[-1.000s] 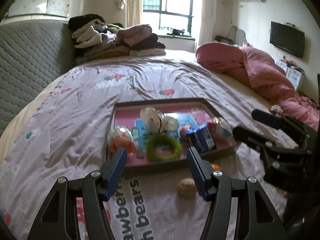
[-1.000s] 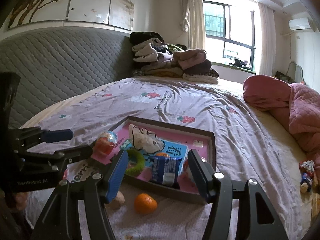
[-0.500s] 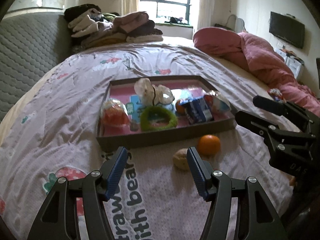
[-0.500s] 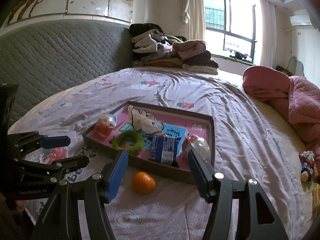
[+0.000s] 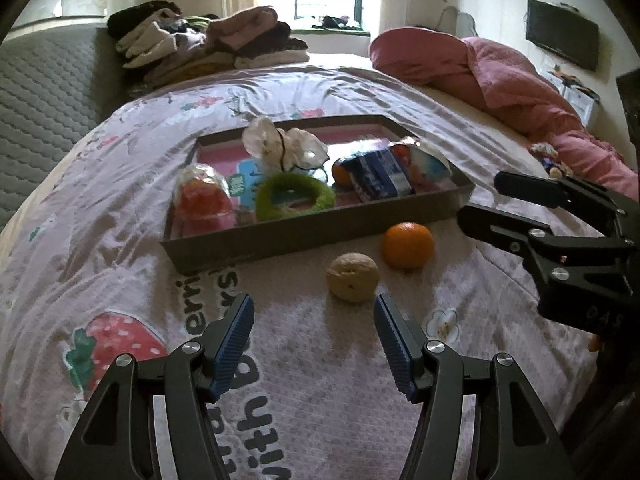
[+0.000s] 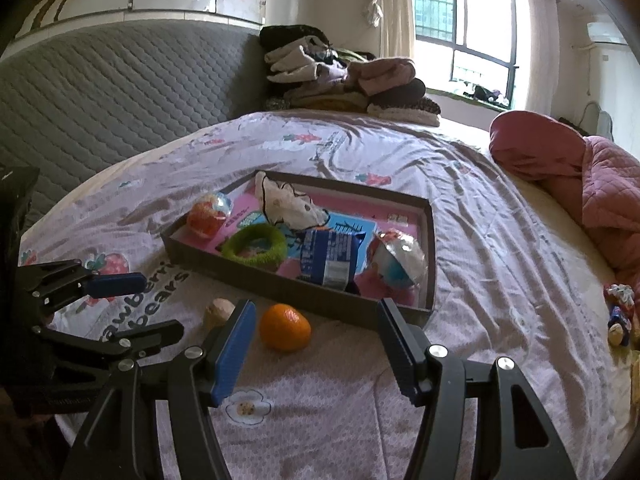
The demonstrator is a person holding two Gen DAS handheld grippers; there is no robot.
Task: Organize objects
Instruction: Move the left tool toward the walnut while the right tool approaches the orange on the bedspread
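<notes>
Both tongs lowered toward bed: left tongs (image 5: 314, 336), right tongs (image 6: 316, 334), spread, empty; orange (image 6: 285, 327) and walnut (image 5: 352, 277) loose before tray (image 5: 280, 240); risk: round fruit rolls off soft bedding

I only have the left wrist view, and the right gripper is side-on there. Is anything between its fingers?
Observer: No. The right gripper is open; the orange lies on the bedspread beyond its fingers, untouched.
Operator: Any free floor behind the wrapped ball?
Observer: Yes. The right wrist view shows bare pink floor behind the wrapped ball, in the far right corner of the tray.
</notes>
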